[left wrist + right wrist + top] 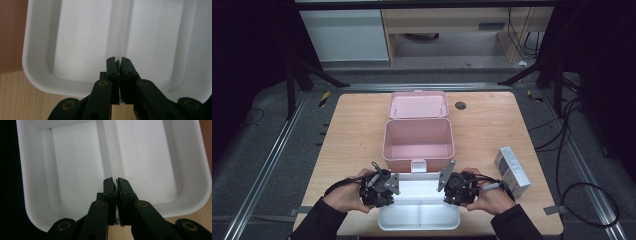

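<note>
The white divided tray [419, 216] lies on the table [352, 130] between both tools, its rim under their tips. Left hand-held gripper [118, 62] and right hand-held gripper [113, 182] are closed, holding nothing. The tray looks light, stiff and slick; take its side rims

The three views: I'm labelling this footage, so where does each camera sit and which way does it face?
High view: above the table's near side, looking forward and down; both hands, left gripper, right gripper.
Left gripper view: rides that gripper, facing the white tray; shut jaws.
Right gripper view: likewise, shut jaws.
Shared: the tray's divider.
</note>
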The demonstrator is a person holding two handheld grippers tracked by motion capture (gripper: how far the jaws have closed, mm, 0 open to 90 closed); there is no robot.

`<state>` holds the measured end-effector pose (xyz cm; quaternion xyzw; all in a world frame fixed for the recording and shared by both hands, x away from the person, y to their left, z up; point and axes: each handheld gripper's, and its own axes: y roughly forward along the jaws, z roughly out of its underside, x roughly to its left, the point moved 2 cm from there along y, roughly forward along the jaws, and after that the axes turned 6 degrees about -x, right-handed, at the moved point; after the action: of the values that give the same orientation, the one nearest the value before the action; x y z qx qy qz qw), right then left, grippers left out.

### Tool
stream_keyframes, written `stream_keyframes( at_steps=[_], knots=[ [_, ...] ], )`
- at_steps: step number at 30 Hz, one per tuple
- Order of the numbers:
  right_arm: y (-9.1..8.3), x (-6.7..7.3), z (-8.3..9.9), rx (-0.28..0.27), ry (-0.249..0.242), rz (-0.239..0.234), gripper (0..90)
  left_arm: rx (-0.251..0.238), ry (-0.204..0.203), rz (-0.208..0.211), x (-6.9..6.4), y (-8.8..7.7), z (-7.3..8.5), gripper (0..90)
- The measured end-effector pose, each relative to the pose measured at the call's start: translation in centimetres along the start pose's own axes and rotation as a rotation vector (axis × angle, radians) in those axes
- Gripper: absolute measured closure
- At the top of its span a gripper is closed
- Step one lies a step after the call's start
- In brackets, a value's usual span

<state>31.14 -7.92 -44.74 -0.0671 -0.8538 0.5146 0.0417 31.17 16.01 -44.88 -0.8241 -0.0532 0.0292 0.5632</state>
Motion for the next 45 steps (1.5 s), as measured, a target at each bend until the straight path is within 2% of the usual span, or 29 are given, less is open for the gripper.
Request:
stream_keyframes(
  at_steps=[5, 8, 19, 20, 22, 23, 26, 27, 30, 31, 32, 33, 36, 38, 40, 42, 45],
  knots=[
    [2.0, -0.6, 0.7, 0.012, 0.013, -0.017, 85.9, 0.015, -0.016, 0.023, 0.4, 1.6, 0.6, 86.6],
    [3.0, -0.8, 0.9, 0.01, 0.021, -0.016, 85.7, 0.02, -0.018, 0.021, 0.6, 2.1, 0.8, 86.6],
    [5.3, -1.3, 1.8, 0.033, 0.047, -0.009, 84.5, 0.04, -0.034, 0.022, 1.0, 4.0, 1.3, 85.8],
    [5.3, -1.3, 1.9, 0.026, 0.065, -0.011, 84.1, 0.022, -0.041, 0.018, 1.0, 3.9, 1.4, 85.0],
    [5.1, -1.3, 1.9, 0.004, 0.069, -0.005, 83.2, -0.017, -0.066, 0.019, 1.1, 3.5, 1.5, 81.8],
    [5.1, -1.3, 1.9, 0.004, 0.069, -0.005, 83.2, -0.017, -0.066, 0.019, 1.1, 3.5, 1.5, 80.7],
    [4.0, -1.4, 1.7, -0.063, 0.097, 0.013, 78.3, -0.05, -0.096, -0.002, 1.2, 2.6, 1.8, 77.0],
    [3.2, -1.6, 1.7, -0.1, 0.115, 0.032, 75.4, -0.079, -0.121, -0.015, 1.4, 2.0, 2.2, 72.6],
    [1.8, -2.1, 2.1, -0.143, 0.168, 0.076, 70.5, -0.139, -0.171, -0.047, 1.8, 0.9, 3.2, 64.8],
    [1.4, -2.4, 2.4, -0.156, 0.189, 0.101, 69.0, -0.156, -0.197, -0.07, 2.0, 0.7, 3.7, 59.2],
    [0.9, -2.7, 2.6, -0.174, 0.204, 0.12, 66.8, -0.156, -0.197, -0.07, 2.0, 0.7, 3.7, 52.6],
    [0.5, -3.0, 2.9, -0.187, 0.226, 0.134, 64.7, -0.186, -0.251, -0.103, 2.4, 0.4, 4.8, 50.5],
    [-0.8, -3.9, 3.6, -0.228, 0.28, 0.198, 58.0, -0.21, -0.343, -0.159, 3.4, 0.3, 6.6, 44.4],
    [-1.7, -4.6, 4.1, -0.253, 0.324, 0.248, 55.2, -0.223, -0.412, -0.218, 4.1, 0.2, 7.6, 41.3],
    [-2.5, -5.2, 4.6, -0.283, 0.367, 0.287, 51.8, -0.257, -0.485, -0.272, 4.9, 0.0, 8.3, 39.4],
    [-3.2, -5.9, 5.1, -0.304, 0.407, 0.331, 47.0, -0.313, -0.561, -0.327, 5.6, -0.4, 8.8, 36.8],
    [-4.3, -6.7, 6.0, -0.349, 0.466, 0.394, 43.3, -0.376, -0.648, -0.404, 6.5, -0.7, 9.5, 34.7]
  ],
)
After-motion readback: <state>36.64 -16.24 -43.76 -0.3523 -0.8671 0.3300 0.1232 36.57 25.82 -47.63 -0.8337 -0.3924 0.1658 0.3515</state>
